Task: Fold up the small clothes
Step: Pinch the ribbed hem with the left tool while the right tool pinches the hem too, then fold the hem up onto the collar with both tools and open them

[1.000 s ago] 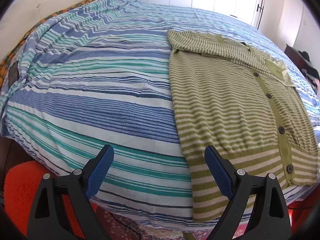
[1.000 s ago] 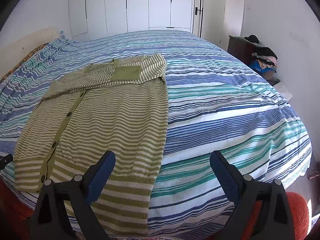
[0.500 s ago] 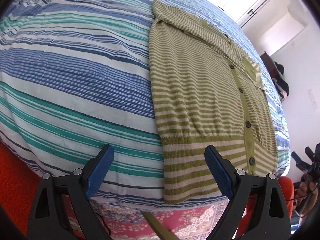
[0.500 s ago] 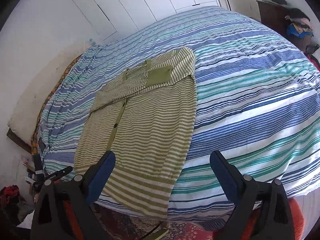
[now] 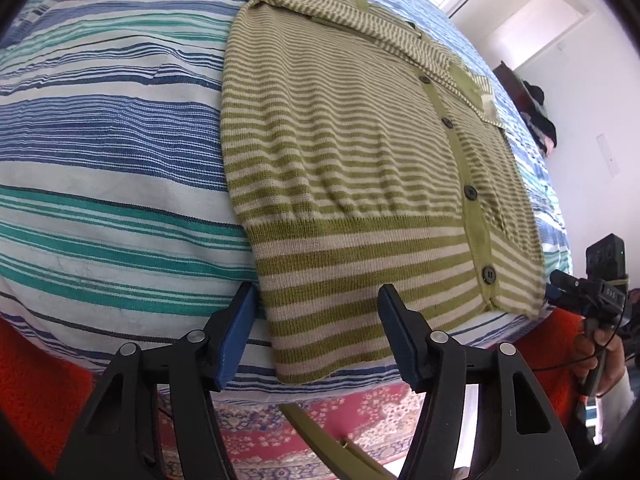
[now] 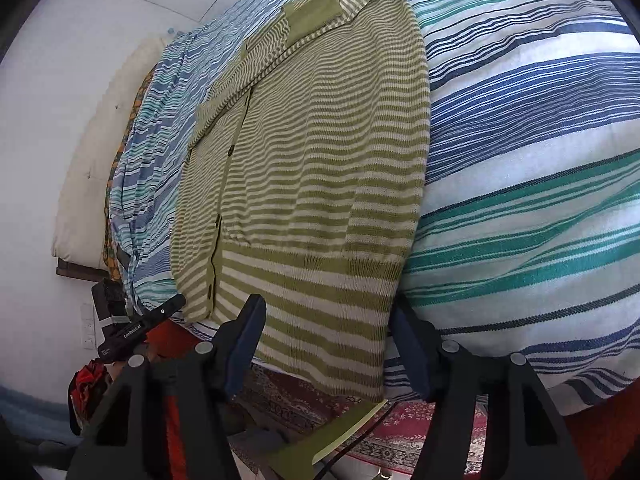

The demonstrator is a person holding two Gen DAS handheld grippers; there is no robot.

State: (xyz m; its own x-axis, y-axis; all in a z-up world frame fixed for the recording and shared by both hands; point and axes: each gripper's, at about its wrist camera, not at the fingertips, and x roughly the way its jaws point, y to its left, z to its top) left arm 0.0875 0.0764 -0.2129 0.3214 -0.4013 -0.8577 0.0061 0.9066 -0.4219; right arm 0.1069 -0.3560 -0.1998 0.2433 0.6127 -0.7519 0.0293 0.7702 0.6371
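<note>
Green-and-cream striped cardigan [image 5: 352, 168] spread flat on a bed [image 5: 100, 152] with a blue, teal and white striped cover, buttoned front up, sleeves folded across near the collar at the far end. Hem with its wider stripes hanging over the near edge of the mattress, above a red patterned rug [image 5: 320, 420].

Left gripper [image 5: 316, 328] held low at the bed's edge, jaws wide, nothing between the pads. Left blue pad just beside the cardigan's left side edge, at the seam where knit meets bed cover; right pad in front of the hem, further toward the button band. Lower left corner of the hem lying in the gap between the two pads, not clamped. Row of dark buttons [image 5: 470, 192] off to the right of that gap.

Right gripper [image 6: 328, 340] likewise at the near edge, jaws spread wide, empty. Left pad over the striped hem; right pad at the cardigan's right side edge, where it borders the cover. Lower right corner of the hem hanging between the pads; contact impossible to confirm.

Each gripper visible in the other's view: right one, held in a hand [image 5: 604, 364], at the far right edge of the left view, near the hem's far corner; left one at the lower left of the right view.
</note>
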